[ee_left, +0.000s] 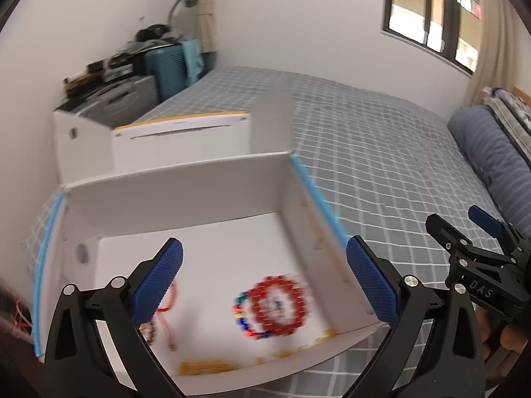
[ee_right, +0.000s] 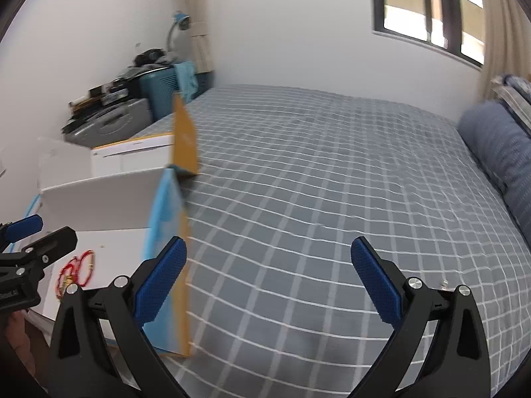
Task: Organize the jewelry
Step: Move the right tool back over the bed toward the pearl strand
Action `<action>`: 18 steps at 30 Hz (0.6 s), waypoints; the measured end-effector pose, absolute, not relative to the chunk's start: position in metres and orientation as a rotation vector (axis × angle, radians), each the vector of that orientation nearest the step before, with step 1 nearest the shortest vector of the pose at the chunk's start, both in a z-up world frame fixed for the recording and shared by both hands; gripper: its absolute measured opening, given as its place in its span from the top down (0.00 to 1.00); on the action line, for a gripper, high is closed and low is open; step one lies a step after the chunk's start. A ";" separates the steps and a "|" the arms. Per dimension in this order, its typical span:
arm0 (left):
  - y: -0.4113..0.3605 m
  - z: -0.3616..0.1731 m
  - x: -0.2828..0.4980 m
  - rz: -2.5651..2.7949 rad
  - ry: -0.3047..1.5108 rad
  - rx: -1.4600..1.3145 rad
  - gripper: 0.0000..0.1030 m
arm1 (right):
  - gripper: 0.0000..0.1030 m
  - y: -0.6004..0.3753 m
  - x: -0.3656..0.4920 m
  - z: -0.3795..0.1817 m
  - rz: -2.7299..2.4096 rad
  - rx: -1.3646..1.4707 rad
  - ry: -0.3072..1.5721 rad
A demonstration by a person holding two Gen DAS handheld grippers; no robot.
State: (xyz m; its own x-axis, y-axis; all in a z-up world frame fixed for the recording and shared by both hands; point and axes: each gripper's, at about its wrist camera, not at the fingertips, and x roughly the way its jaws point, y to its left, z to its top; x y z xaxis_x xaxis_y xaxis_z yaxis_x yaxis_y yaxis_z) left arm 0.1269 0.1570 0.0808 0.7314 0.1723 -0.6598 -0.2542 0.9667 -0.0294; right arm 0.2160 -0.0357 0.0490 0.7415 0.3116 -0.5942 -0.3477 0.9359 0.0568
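On the checked bed sheet [ee_right: 315,199] just ahead of you, both grippers stand wide apart with nothing between the pads: your left gripper [ee_left: 264,278] over the white open box [ee_left: 186,182], your right gripper [ee_right: 268,285] over bare bedding beside it. Only your left view looks into the box: a red bead bracelet [ee_left: 280,305], a multicoloured bead strand [ee_left: 244,318] touching it, a red cord [ee_left: 167,315], blurred yellow bits along the near wall. Your right view catches red loops [ee_right: 78,270] past the box's blue side. Behind stands a yellow-edged box [ee_left: 186,132], then cluttered storage [ee_left: 132,76].
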 end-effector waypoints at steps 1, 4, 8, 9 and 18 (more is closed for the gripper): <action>0.148 0.080 0.131 0.222 0.714 -0.112 0.06 | 0.08 -0.044 0.218 0.047 0.348 -0.053 0.644; 0.123 0.078 0.144 0.181 0.715 -0.095 0.06 | 0.08 -0.074 0.225 0.040 0.304 -0.036 0.653; 0.088 0.073 0.161 0.123 0.711 -0.075 0.06 | 0.08 -0.119 0.232 0.031 0.232 -0.024 0.661; 0.076 0.070 0.167 0.105 0.710 -0.070 0.06 | 0.08 -0.129 0.233 0.029 0.216 -0.021 0.661; -0.005 0.040 0.209 -0.017 0.730 -0.016 0.06 | 0.08 -0.228 0.239 0.000 0.075 0.023 0.692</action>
State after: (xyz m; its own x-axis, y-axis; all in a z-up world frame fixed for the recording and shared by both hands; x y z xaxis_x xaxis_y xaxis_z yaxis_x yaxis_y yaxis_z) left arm 0.2086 -0.0053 0.0400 0.7449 -0.0214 -0.6668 0.0100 0.9997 -0.0210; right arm 0.2387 -0.2275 -0.0001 0.7673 0.0766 -0.6367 -0.0613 0.9971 0.0460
